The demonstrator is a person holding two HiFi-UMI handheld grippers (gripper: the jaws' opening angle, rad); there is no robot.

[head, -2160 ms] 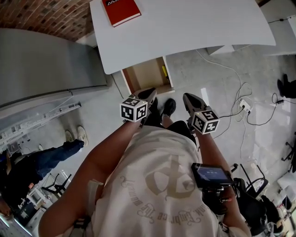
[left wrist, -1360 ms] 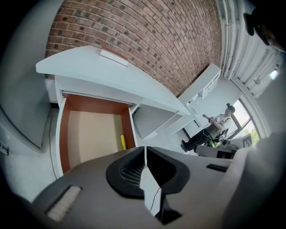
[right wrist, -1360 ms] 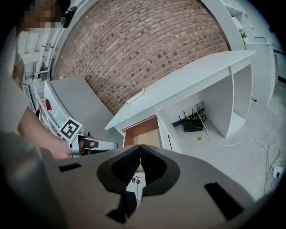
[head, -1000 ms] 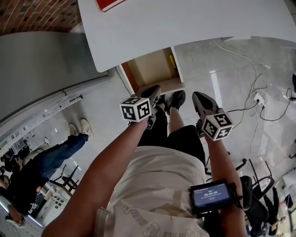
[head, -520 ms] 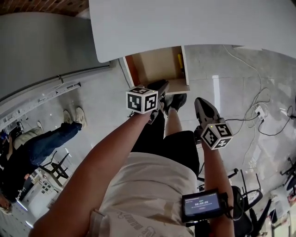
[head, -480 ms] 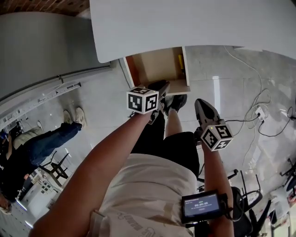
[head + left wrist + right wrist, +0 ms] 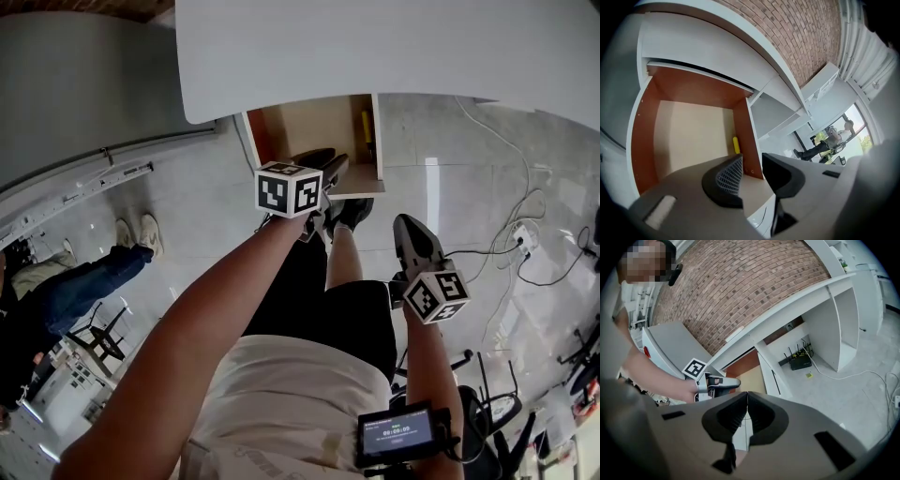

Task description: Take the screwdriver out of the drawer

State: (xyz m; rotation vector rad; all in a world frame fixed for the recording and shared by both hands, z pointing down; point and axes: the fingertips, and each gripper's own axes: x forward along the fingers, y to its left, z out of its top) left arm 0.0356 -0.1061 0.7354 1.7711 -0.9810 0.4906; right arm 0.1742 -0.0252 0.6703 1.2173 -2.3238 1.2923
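**Reaching In**

Opening left gripper over the open drawer, nothing between jaws. Yellow-handled screwdriver tucked against the drawer's right wall. Farther right, right gripper closed, empty. Could snag a jaw on that wall, or let the round handle slip.

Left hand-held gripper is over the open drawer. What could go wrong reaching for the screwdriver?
The left hand-held gripper is opening its jaws, nothing between them. The screwdriver lies close along one side of the drawer, so a jaw may strike wood or nudge it away. The desk overhanging nearby could be bumped.
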